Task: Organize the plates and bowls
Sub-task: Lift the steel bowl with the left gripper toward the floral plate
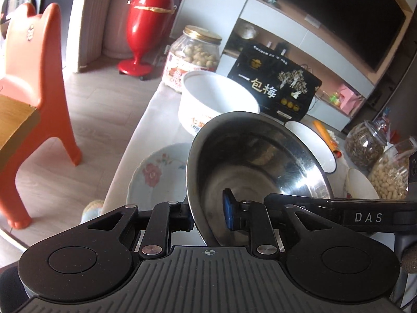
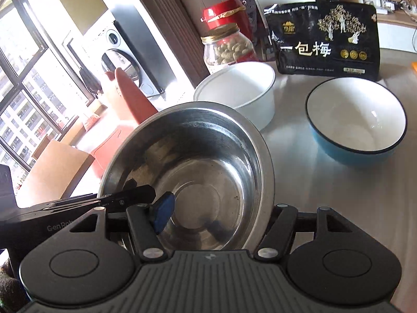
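Because both grippers hold its thin rim, the round stainless-steel bowl hangs tilted above the bench: left gripper jaws nearly shut on the near rim, right gripper jaws half open astride it. Judged light, stiff, slippery; it is shiny, scuffed and empty. Beyond stand a white bowl and a blue bowl.

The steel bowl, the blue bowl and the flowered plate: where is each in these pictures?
steel bowl [image 2: 198, 167]: right wrist view, on its inner wall.
blue bowl [image 2: 349, 154]: right wrist view, on its blue outer wall.
flowered plate [image 1: 153, 174]: left wrist view, on the pink flower.
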